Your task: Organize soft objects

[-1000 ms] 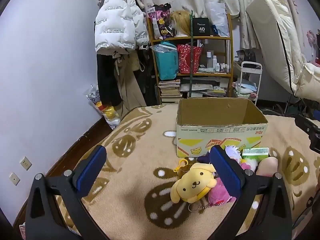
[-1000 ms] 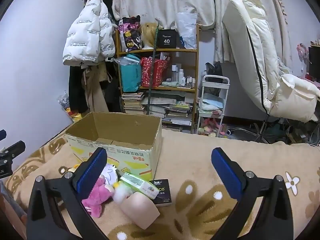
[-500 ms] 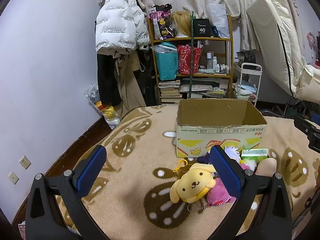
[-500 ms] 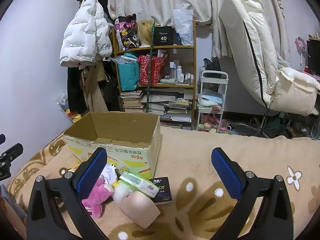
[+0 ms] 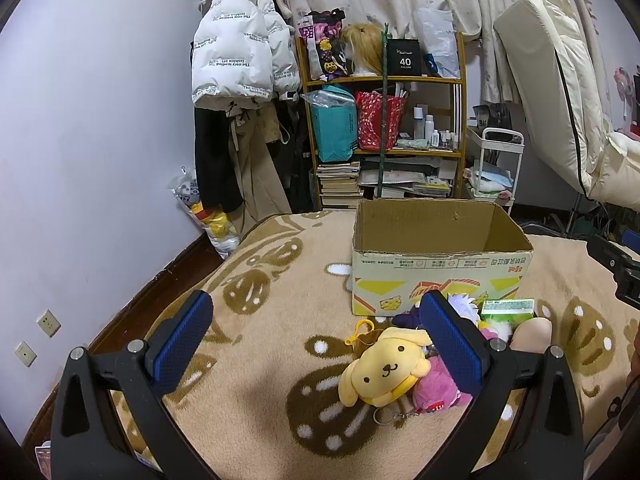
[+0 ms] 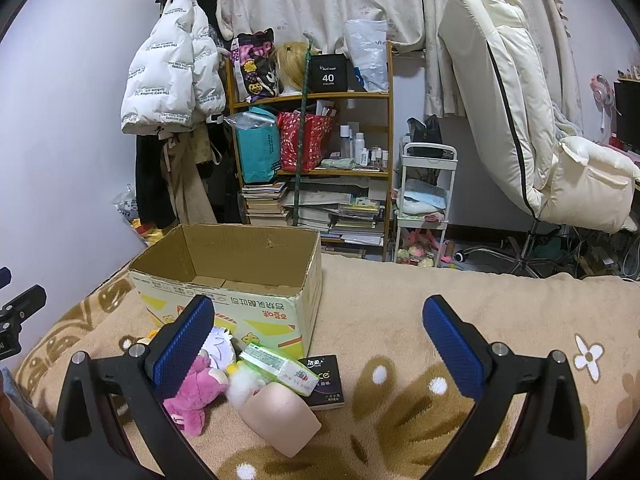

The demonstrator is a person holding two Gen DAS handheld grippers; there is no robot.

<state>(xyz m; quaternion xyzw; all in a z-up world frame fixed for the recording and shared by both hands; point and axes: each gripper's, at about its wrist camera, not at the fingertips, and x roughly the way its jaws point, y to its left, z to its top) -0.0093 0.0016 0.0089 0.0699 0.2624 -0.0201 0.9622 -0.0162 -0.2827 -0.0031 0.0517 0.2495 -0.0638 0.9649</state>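
An open cardboard box (image 5: 440,268) (image 6: 224,304) stands on a brown patterned blanket (image 5: 260,360); its inside looks bare. In front of it lies a heap: a yellow dog plush (image 5: 384,368), a pink plush (image 6: 192,388) (image 5: 436,390), a white-purple plush (image 6: 220,340), a green tissue pack (image 6: 280,366) (image 5: 508,306), a peach soft block (image 6: 280,416) (image 5: 530,334) and a small black box (image 6: 326,376). My left gripper (image 5: 316,336) hangs open above the blanket, left of the heap. Over the blanket to the heap's right, my right gripper (image 6: 318,338) is open too. Neither holds anything.
A wooden shelf (image 6: 316,152) packed with bags, bottles and books stands behind the bed. Coats (image 5: 240,64) hang on the wall at left. A cream recliner chair (image 6: 540,140) and a white trolley (image 6: 424,200) are at right. The blanket's left edge (image 5: 172,276) drops to the floor.
Both views have shifted only slightly; the grippers stay open and the box and heap have not moved.
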